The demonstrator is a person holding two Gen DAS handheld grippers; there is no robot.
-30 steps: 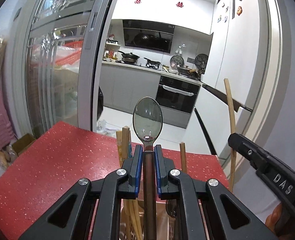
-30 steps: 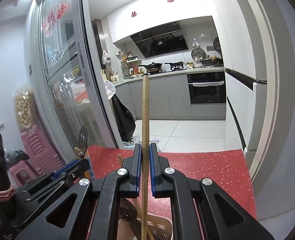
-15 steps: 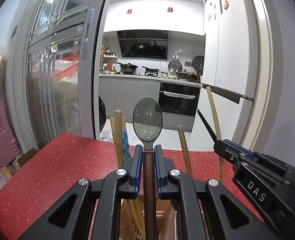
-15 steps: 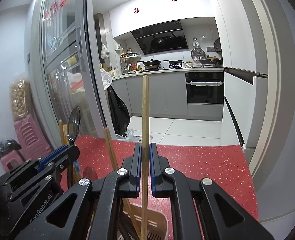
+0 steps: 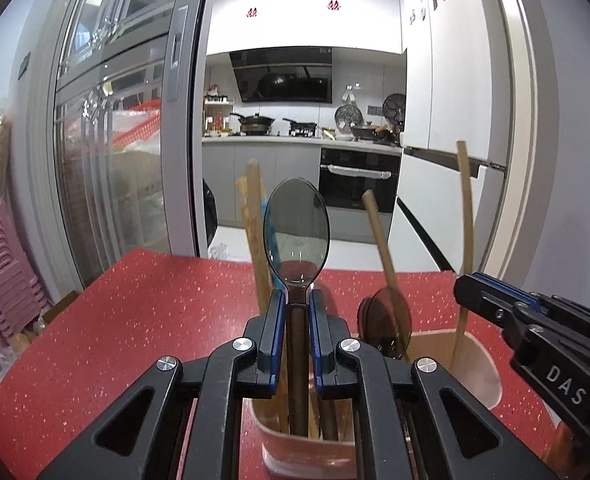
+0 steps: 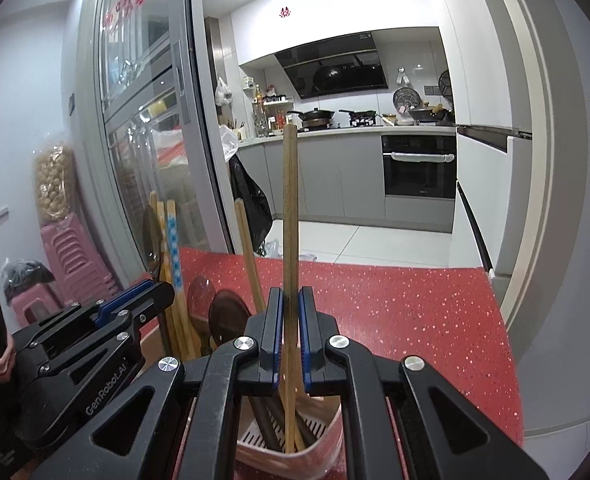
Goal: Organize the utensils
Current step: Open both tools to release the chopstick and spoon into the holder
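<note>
My left gripper (image 5: pixel 296 312) is shut on the neck of a dark grey spoon (image 5: pixel 296 232), bowl upward, its handle reaching down into a pink utensil holder (image 5: pixel 475 364) on the red table. My right gripper (image 6: pixel 290 312) is shut on a wooden chopstick (image 6: pixel 289 200) held upright, its lower end inside the same pink utensil holder (image 6: pixel 327 432). Several chopsticks (image 5: pixel 255 232) and a second dark spoon (image 5: pixel 385 322) stand in the holder. The right gripper (image 5: pixel 535 332) shows at the right of the left wrist view, the left gripper (image 6: pixel 95 328) at the left of the right wrist view.
The red speckled table (image 5: pixel 135 320) carries the holder near its front. Behind it are a glass sliding door (image 5: pixel 127 120), a white fridge (image 5: pixel 455 80) and a kitchen with an oven (image 6: pixel 419 168). Stacked pink stools (image 6: pixel 71 260) stand at the left.
Both grippers have sunk, taking the spoon and the chopstick down into the pink holder, which now shows below them. Both stay shut on their utensils.
</note>
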